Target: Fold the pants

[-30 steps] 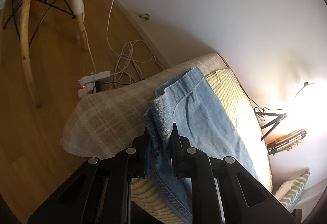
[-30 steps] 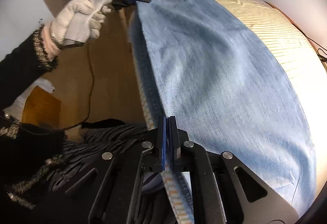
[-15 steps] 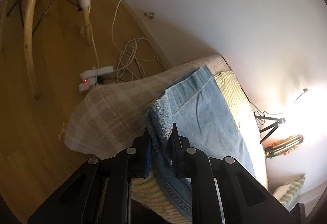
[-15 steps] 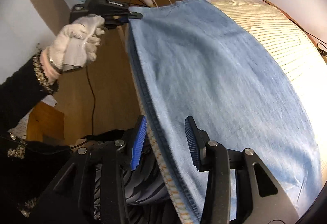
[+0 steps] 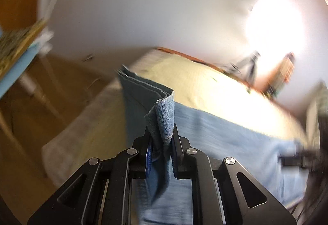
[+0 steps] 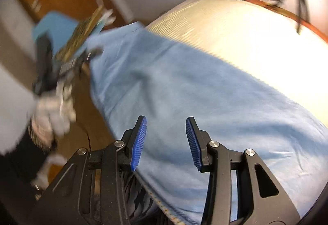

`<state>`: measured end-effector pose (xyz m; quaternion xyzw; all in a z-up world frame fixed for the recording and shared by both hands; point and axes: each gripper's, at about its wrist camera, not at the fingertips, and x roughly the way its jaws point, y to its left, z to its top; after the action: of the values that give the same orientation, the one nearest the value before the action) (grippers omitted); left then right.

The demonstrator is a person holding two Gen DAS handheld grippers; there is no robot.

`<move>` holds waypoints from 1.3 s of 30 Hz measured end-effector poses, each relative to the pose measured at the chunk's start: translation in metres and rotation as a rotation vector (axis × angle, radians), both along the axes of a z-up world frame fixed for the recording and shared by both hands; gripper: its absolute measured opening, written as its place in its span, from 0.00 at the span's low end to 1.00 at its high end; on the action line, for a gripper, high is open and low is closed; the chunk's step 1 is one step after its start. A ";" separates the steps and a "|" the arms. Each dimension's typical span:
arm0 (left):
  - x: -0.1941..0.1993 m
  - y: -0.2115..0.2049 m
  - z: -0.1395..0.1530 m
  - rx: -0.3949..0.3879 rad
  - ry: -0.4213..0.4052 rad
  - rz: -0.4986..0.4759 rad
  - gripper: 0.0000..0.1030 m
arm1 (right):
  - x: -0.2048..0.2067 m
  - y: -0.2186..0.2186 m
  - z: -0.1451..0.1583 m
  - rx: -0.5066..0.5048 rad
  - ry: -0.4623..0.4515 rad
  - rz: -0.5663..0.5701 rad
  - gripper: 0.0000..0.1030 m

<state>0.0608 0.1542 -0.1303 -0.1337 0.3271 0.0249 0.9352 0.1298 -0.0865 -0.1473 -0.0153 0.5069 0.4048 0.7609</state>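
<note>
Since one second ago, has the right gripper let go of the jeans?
Yes. The right gripper was shut on the jeans edge; now it is open, hovering over the denim, nearer the striped bed.

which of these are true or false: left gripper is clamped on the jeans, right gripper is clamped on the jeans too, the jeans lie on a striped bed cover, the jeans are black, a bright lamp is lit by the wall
1. The left gripper is clamped on the jeans. True.
2. The right gripper is clamped on the jeans too. False: its jaws stand open, with the denim behind them and nothing pinched.
3. The jeans lie on a striped bed cover. True.
4. The jeans are black. False: they are light blue denim.
5. A bright lamp is lit by the wall. True.
</note>
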 end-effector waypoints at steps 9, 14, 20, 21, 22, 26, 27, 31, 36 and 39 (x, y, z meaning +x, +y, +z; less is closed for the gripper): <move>0.009 -0.089 -0.019 -0.010 0.061 -0.257 0.12 | 0.066 -0.012 -0.005 0.137 0.148 -0.158 0.57; 0.004 -0.090 -0.025 -0.086 0.075 -0.259 0.12 | 0.088 0.004 -0.035 0.155 0.263 -0.210 0.57; -0.001 -0.089 -0.015 -0.090 0.055 -0.267 0.12 | 0.103 0.028 -0.066 0.248 0.417 -0.228 0.57; -0.002 -0.092 -0.014 -0.078 0.052 -0.274 0.12 | 0.106 0.029 -0.070 0.261 0.435 -0.234 0.57; -0.005 -0.094 -0.012 -0.067 0.047 -0.282 0.12 | 0.111 0.035 -0.075 0.289 0.465 -0.246 0.57; -0.008 -0.105 -0.011 -0.063 0.046 -0.310 0.12 | 0.122 0.057 -0.082 0.321 0.504 -0.262 0.57; -0.007 -0.108 -0.010 -0.055 0.046 -0.319 0.12 | 0.125 0.063 -0.084 0.305 0.496 -0.263 0.57; -0.007 -0.120 -0.009 -0.046 0.053 -0.349 0.12 | 0.128 0.074 -0.081 0.237 0.424 -0.277 0.25; -0.007 -0.136 -0.007 -0.056 0.059 -0.389 0.12 | 0.122 0.060 -0.066 0.203 0.330 -0.261 0.10; -0.008 -0.150 -0.005 -0.061 0.059 -0.424 0.12 | 0.114 0.044 -0.051 0.159 0.250 -0.271 0.10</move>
<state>0.0529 0.0043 -0.1352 -0.0894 0.3758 -0.1785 0.9049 0.2435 -0.0422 -0.1979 0.1636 0.5614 0.3362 0.7383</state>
